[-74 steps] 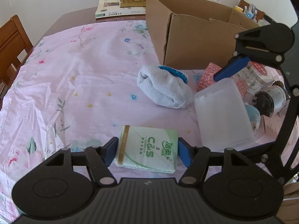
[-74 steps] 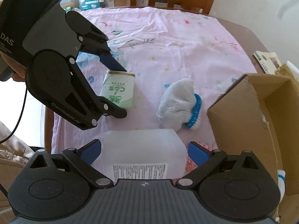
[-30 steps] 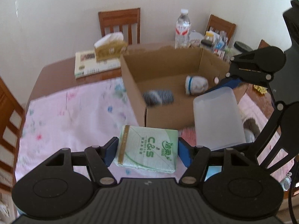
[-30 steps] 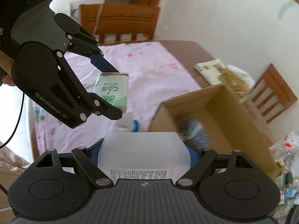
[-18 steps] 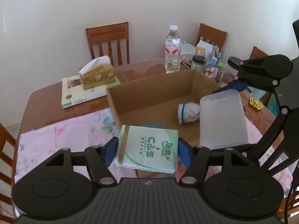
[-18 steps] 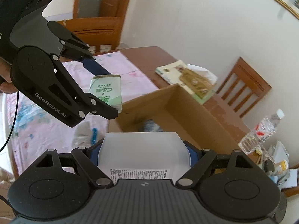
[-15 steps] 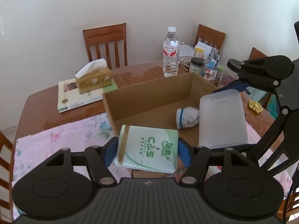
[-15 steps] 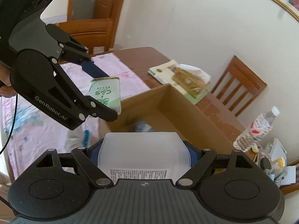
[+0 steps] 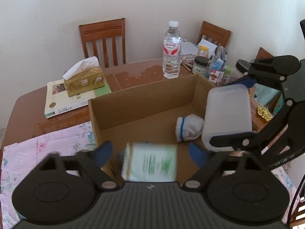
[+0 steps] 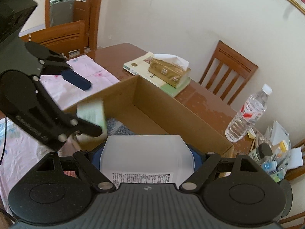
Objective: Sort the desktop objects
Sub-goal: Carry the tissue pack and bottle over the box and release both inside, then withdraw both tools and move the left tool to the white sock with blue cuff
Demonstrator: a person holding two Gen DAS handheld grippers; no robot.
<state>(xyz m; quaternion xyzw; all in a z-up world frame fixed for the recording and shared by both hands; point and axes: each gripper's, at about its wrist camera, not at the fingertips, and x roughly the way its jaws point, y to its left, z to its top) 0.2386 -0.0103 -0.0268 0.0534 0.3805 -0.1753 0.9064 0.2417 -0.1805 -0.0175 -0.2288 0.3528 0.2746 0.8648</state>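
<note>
My left gripper (image 9: 150, 153) is open over the near end of the cardboard box (image 9: 144, 99). The green tissue pack (image 9: 150, 165) is blurred and loose between its spread blue fingers, touching neither; it shows again as tissue pack (image 10: 92, 112) beside the left gripper (image 10: 82, 105). My right gripper (image 10: 146, 152) is shut on a translucent plastic container (image 10: 144, 156), held above the box's right end, also visible as container (image 9: 226, 112). A rolled white glove (image 9: 188, 127) and a grey knit item (image 10: 118, 127) lie inside the box.
A tissue box (image 9: 83, 80) sits on a book at the back left. A water bottle (image 9: 171, 51) and jars (image 9: 209, 66) crowd the far right corner. The pink tablecloth (image 9: 47, 148) covers the near table. Wooden chairs stand around.
Both grippers lifted off the table and moved over the box with their objects. The left gripper has just opened, and the tissue pack has left its fingers and is dropping.
</note>
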